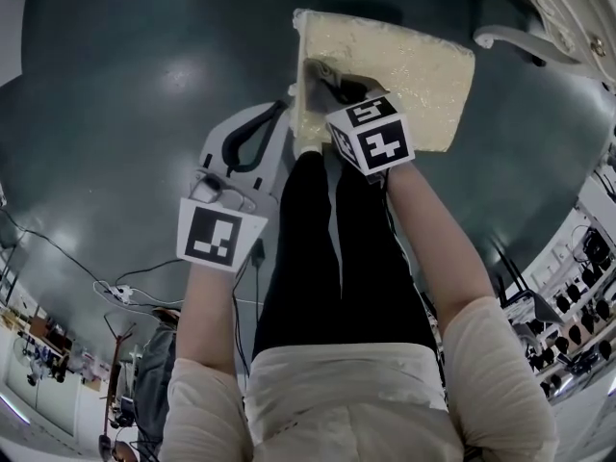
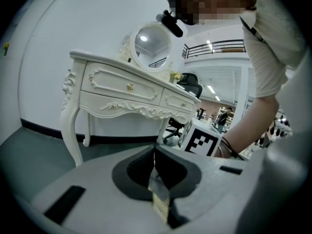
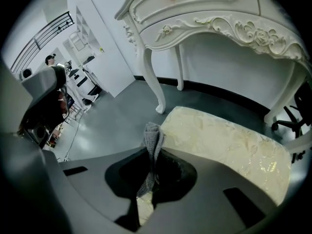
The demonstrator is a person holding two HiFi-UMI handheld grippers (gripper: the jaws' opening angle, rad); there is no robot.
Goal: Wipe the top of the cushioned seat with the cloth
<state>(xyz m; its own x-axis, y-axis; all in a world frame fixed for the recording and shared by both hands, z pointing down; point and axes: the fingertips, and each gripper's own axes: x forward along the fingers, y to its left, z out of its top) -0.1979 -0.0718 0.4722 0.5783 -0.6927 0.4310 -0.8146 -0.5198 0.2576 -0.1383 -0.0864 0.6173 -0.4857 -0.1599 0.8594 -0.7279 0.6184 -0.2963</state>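
the right gripper (image 3: 151, 155) was clamped on a grey knitted cloth (image 3: 152, 133), whose folded end stuck out past its tips. the cream cushioned seat (image 3: 229, 143) lay just beyond and below those tips, stretching off to that gripper's right. the left gripper (image 2: 155, 155) had its jaws pressed together with nothing between them, off to the right gripper's left, with a white carved dressing table (image 2: 126, 89) and its round mirror (image 2: 152, 40) ahead of it.
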